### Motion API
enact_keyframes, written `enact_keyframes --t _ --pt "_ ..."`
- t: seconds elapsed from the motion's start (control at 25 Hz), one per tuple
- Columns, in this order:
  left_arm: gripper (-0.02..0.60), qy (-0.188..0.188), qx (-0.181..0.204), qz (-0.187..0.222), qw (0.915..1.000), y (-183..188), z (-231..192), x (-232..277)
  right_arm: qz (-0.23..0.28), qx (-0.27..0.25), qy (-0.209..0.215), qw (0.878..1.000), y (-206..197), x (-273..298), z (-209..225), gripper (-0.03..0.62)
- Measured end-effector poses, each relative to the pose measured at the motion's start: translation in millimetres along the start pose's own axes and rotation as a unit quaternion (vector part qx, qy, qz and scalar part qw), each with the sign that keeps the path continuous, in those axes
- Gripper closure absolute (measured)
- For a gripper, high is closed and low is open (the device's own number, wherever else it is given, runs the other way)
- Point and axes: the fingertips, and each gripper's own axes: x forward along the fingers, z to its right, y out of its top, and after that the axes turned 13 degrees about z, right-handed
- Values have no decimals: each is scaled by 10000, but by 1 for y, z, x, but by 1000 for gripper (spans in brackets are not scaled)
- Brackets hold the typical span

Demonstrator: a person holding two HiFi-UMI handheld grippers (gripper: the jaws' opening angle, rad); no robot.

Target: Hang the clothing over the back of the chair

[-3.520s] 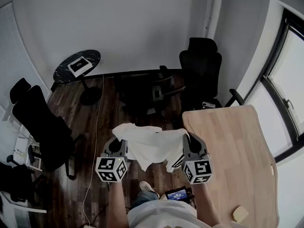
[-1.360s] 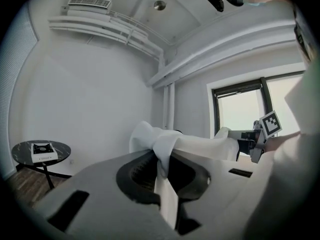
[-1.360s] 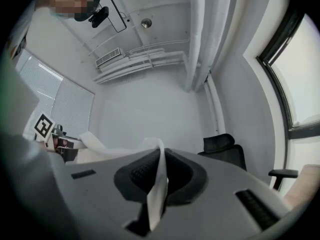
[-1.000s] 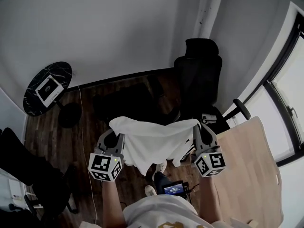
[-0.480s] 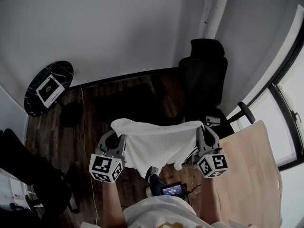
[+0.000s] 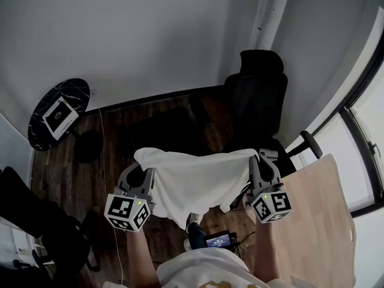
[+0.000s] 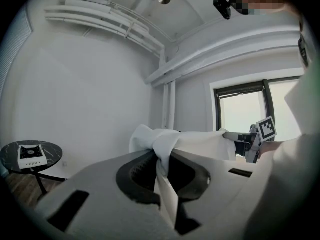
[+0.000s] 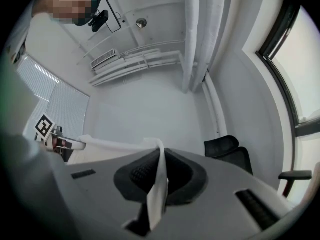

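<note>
White garment point(image 6: 198, 182) hangs in the air between the two grippers: one top corner is clamped in the left gripper point(image 6: 141, 174), the other in the right gripper point(image 6: 257, 168) — both jaw pairs clenched on fabric. Long axis runs left–right, top edge taut and level, the rest drooping toward the floor point(image 6: 66, 161). Black office chair point(image 6: 258, 95) stands beyond, apart from the cloth.

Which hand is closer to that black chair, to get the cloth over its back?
Right. Both tongs grip the white cloth stretched between them, but the right tongs are nearest the back of the black chair; the left tongs are off to its side.
</note>
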Motion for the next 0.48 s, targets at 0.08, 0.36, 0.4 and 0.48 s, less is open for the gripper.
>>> enact_keyframes --t 0.08,0.36,0.4,0.48 --pt "545 -8 35 58 10000 6 -4 7 -7 -25 -22 10000 0 9 3 574" --pt "545 -36 149 168 9997 22 -22 33 61 -55 -2 10000 5 46 7 574" --pt "545 -35 148 175 9997 22 -25 38 71 -64 7 10000 5 52 7 574" --pt "545 -34 131 193 9997 22 -31 46 90 -81 19 9999 6 63 10 574"
